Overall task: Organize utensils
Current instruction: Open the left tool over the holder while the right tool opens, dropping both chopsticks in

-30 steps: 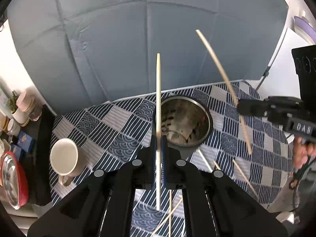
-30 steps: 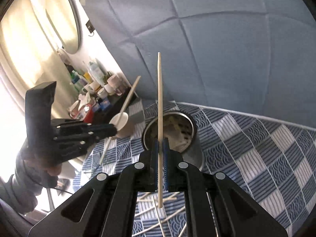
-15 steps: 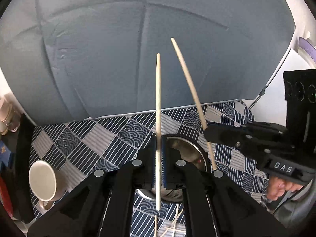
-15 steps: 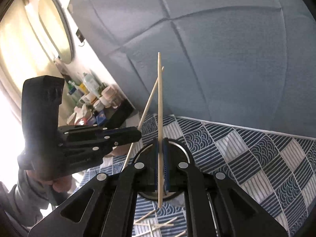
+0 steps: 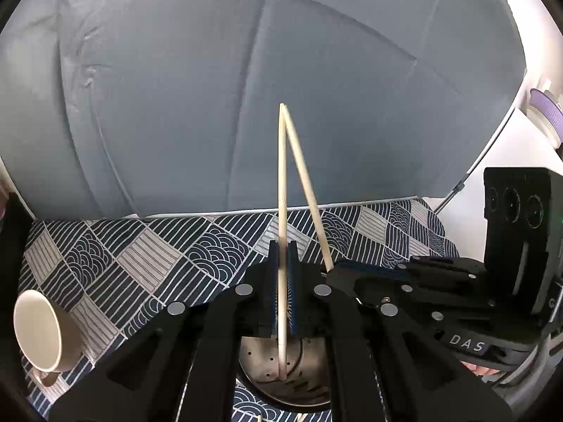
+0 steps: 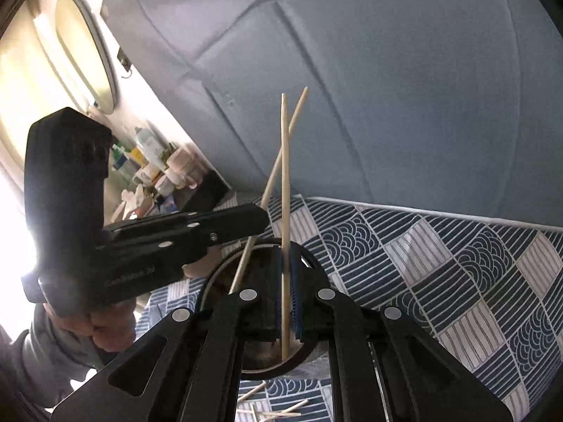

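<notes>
Matte black plastic left gripper (image 5: 282, 281): blue finger pads (image 5: 293, 288), silver round fasteners. Matte black plastic right gripper (image 6: 286, 292): identical blue pads, silver fasteners. Two slender pale beige wooden chopsticks (image 5: 281, 211): uniform, unpatterned. Round steel utensil holder (image 5: 281, 379): dull silver-grey with dark perforations. Patchwork tablecloth (image 5: 140, 256): navy and light grey squares of wave arcs and parallel stripes. Cream ceramic mug (image 5: 38, 334): plain. Quilted fabric backdrop (image 5: 246, 88): slate blue-grey.

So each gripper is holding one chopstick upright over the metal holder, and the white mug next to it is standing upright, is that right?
Not quite: the white mug lies on its side on the patterned cloth, mouth toward the camera, as the left wrist view shows. The rest holds: the left gripper and right gripper each hold one chopstick upright over the metal holder.
</notes>
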A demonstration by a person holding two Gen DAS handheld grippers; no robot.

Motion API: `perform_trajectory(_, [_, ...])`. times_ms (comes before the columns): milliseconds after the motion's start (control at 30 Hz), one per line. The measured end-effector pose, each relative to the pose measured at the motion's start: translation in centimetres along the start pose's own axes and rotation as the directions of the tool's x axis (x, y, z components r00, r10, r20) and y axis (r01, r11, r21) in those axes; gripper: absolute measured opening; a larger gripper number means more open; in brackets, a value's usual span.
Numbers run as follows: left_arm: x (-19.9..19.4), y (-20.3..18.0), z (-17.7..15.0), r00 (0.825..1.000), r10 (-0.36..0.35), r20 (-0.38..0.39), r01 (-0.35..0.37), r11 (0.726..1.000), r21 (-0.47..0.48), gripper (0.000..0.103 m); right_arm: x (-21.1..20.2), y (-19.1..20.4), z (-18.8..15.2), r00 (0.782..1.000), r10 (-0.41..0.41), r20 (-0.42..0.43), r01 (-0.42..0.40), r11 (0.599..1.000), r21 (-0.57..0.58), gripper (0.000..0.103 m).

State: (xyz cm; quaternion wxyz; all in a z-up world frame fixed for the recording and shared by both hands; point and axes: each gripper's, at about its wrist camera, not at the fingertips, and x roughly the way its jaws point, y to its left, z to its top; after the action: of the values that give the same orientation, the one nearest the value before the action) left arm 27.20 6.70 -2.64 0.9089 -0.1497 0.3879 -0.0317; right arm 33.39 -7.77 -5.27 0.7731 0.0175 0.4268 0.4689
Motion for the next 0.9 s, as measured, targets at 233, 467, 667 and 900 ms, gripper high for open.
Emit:
perform_trajectory(233, [0.0, 0.3, -2.3, 0.999, 0.008, -0.034, -0.007, 1.000, 0.021, 0.005, -0.1, 0.0, -0.9, 1.000, -0.015, -0.022, 0.015, 1.000, -0.006, 0.006])
perform_trajectory(467, [-2.0, 0.6, -2.6, 0.999, 0.025, -0.021, -0.024, 0.999, 0.023, 0.012, -1.3, 0.5, -1.5, 1.000, -0.025, -0.019, 0.025, 0.999, -0.020, 0.008])
perform_trajectory(667, [-4.4, 0.8, -2.6, 0.999, 0.040, 0.011, -0.041, 0.999, 0.029, 0.021, -3.6, 0.8, -1.8, 0.999, -0.050, 0.014, 0.050, 0.999, -0.014, 0.009])
perform_trajectory(900, [-6.1, 1.5, -4.0, 0.998, 0.062, 0.002, -0.062, 0.998, 0.029, 0.037, -6.8, 0.7, -2.9, 0.993, -0.109, 0.053, 0.109, 0.994, 0.004, 0.022])
